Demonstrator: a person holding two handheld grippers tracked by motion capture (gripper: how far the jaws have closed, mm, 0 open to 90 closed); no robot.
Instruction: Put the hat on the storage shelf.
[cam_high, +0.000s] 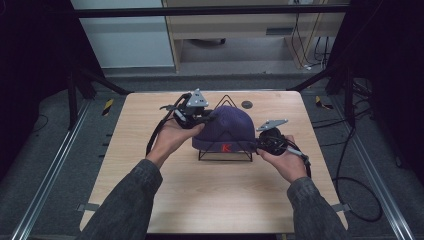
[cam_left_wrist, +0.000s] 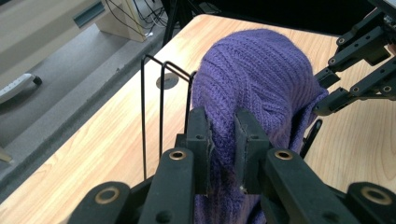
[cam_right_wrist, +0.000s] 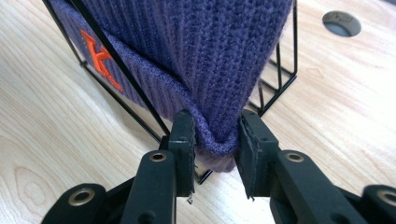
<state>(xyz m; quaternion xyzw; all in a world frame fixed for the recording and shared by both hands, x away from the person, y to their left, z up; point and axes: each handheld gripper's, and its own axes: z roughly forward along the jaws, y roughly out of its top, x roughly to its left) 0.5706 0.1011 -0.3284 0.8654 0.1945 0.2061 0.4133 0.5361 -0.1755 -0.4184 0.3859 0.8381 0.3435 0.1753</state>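
Note:
A purple knit beanie (cam_high: 227, 127) with an orange K (cam_high: 225, 147) hangs over a black wire stand (cam_high: 225, 156) in the middle of the wooden table (cam_high: 210, 200). My left gripper (cam_high: 201, 119) is at the hat's left side. In the left gripper view this gripper (cam_left_wrist: 223, 135) is shut on a fold of the knit (cam_left_wrist: 257, 70), beside the stand's wires (cam_left_wrist: 161, 93). My right gripper (cam_high: 260, 144) is at the hat's lower right. In the right gripper view it (cam_right_wrist: 215, 135) pinches the rolled brim (cam_right_wrist: 210, 46), close to the stand's wire frame (cam_right_wrist: 121, 107).
A round grey grommet (cam_high: 246, 104) sits in the table behind the hat. The other gripper's linkage (cam_left_wrist: 355, 70) is close at the hat's far side. Beyond the table are black frame legs, floor cables and a pale cabinet (cam_high: 235, 30).

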